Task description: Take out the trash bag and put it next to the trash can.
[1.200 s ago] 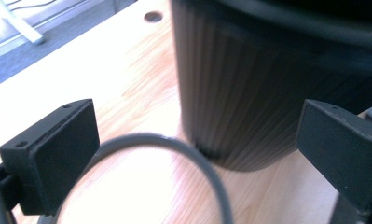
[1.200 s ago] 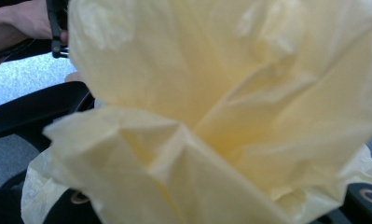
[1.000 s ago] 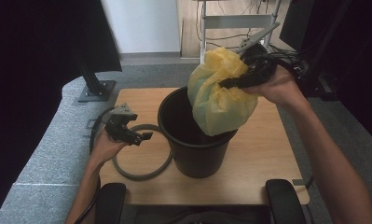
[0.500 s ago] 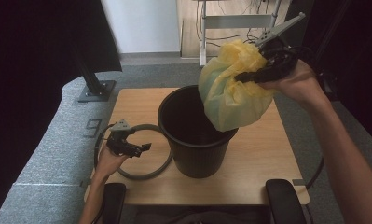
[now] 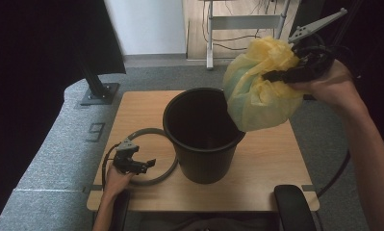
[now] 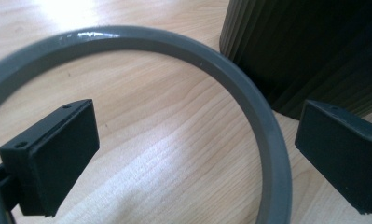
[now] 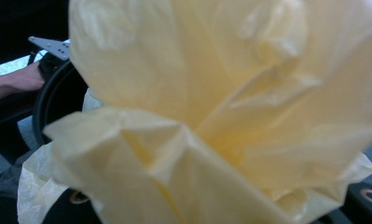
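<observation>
Crinkled yellow plastic bag in right tongs; left tongs wide over smooth grey ring.

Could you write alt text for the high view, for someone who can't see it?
The right gripper holds a full yellow bag lifted above a black bin on a wooden table. The open left gripper hovers low over a grey ring beside the bin.

Grey figure 9 was marked on the grey floor mat, left of the wooden table, nothing else was legible
</observation>
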A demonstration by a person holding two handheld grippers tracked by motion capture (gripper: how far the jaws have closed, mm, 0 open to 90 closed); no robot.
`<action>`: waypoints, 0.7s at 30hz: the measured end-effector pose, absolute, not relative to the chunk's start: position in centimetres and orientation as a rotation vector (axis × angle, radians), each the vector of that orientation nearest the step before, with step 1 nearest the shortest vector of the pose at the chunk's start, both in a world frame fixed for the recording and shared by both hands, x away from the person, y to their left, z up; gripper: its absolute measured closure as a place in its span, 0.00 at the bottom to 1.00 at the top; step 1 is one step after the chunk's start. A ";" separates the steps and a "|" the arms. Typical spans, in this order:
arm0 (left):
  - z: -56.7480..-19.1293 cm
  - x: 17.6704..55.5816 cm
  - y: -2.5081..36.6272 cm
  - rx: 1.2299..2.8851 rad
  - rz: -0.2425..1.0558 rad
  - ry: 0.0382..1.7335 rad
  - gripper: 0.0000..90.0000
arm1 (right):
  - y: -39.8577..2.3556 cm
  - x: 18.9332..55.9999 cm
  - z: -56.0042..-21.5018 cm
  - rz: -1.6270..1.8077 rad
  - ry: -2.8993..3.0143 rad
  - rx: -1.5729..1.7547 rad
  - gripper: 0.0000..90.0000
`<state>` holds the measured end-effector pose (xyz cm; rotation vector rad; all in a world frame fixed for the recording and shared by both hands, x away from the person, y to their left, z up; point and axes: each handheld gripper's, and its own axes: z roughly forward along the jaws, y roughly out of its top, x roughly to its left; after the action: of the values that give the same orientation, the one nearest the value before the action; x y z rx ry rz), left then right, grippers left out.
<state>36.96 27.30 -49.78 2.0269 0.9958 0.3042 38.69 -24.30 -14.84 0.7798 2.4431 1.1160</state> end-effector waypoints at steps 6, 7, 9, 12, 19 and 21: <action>-51.1 36.4 27.5 2.007 0.277 1.008 0.00 | -26.1 38.3 -15.1 1.072 2.410 0.842 0.82; -51.0 36.4 27.5 2.008 0.289 1.008 0.00 | -26.4 38.3 -15.2 1.065 2.407 0.856 0.82; -51.0 36.3 27.3 2.002 0.302 1.003 0.00 | -26.9 38.3 -15.7 1.057 2.400 0.876 0.82; -51.0 36.2 27.2 2.013 0.320 1.007 0.00 | -27.5 38.5 -16.5 1.028 2.393 0.907 0.82; -51.1 36.2 27.0 2.026 0.334 1.021 0.00 | -28.7 39.3 -19.0 0.994 2.375 0.958 0.82; -51.1 36.2 26.9 2.033 0.342 1.029 0.00 | -28.9 39.6 -19.9 0.990 2.371 0.963 0.82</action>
<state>36.22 26.91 -51.12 2.0330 1.0290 0.3423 39.60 -28.85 -19.89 0.9635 2.3710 0.9901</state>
